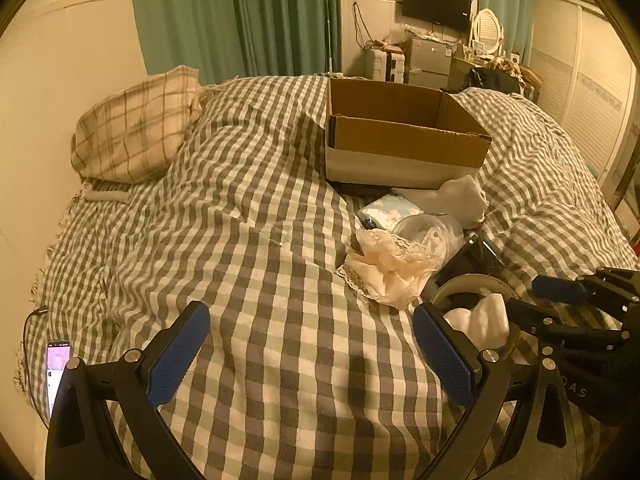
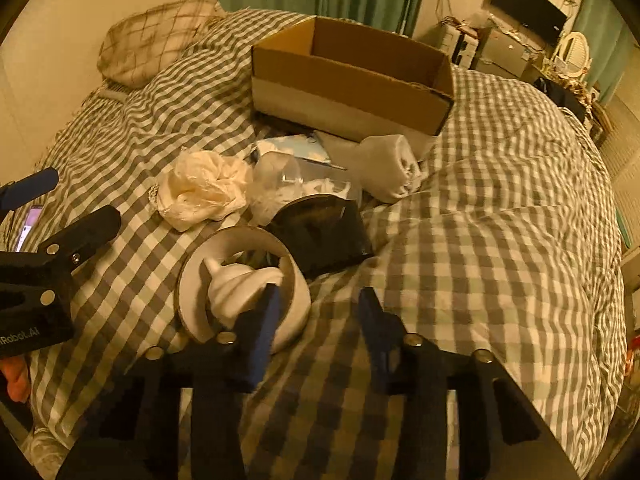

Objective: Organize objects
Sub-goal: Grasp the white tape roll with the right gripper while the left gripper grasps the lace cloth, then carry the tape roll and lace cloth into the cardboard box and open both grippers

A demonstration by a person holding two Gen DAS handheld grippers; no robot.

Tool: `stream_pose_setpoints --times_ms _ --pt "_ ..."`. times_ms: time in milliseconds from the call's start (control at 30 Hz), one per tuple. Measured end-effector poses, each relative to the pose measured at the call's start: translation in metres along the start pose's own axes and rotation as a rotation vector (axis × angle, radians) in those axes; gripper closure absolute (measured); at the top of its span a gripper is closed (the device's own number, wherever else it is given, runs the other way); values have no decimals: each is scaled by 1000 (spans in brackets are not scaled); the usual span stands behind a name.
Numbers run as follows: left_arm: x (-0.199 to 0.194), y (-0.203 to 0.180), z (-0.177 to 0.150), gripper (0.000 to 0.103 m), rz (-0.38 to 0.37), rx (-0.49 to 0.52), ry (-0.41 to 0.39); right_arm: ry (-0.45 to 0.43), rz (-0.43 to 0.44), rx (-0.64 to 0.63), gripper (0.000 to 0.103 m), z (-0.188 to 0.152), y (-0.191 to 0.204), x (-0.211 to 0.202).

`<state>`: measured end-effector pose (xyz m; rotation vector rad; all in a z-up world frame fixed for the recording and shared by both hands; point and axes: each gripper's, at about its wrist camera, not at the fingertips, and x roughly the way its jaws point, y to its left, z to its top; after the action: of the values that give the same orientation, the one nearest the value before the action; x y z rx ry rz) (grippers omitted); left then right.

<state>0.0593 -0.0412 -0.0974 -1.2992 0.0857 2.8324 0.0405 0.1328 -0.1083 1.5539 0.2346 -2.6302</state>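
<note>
Two hand-held grippers gaping wide, gripping nothing: right [image 2: 316,312] nosing into the white bowl [image 2: 296,304], probably needing closing, then hauling to the cardboard box [image 2: 348,80].

The left tool [image 2: 28,216] bears white lettering ending "Robot.AI"; the right tool [image 1: 560,292] shows the letters "DAS".
</note>
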Motion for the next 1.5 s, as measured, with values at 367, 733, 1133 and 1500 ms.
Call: stream_pose_setpoints --times_ms 367,733,1133,1500 --pt "4 -1 2 0 -1 3 5 -37 103 41 99 2 -10 -15" --pt "36 -30 24 0 -3 65 60 -175 -19 105 100 28 -65 -51" --pt "69 -58 24 80 -99 164 150 -162 14 134 100 30 -87 -29" --pt "16 -59 60 88 -66 160 -2 -243 6 134 100 37 -92 -64"
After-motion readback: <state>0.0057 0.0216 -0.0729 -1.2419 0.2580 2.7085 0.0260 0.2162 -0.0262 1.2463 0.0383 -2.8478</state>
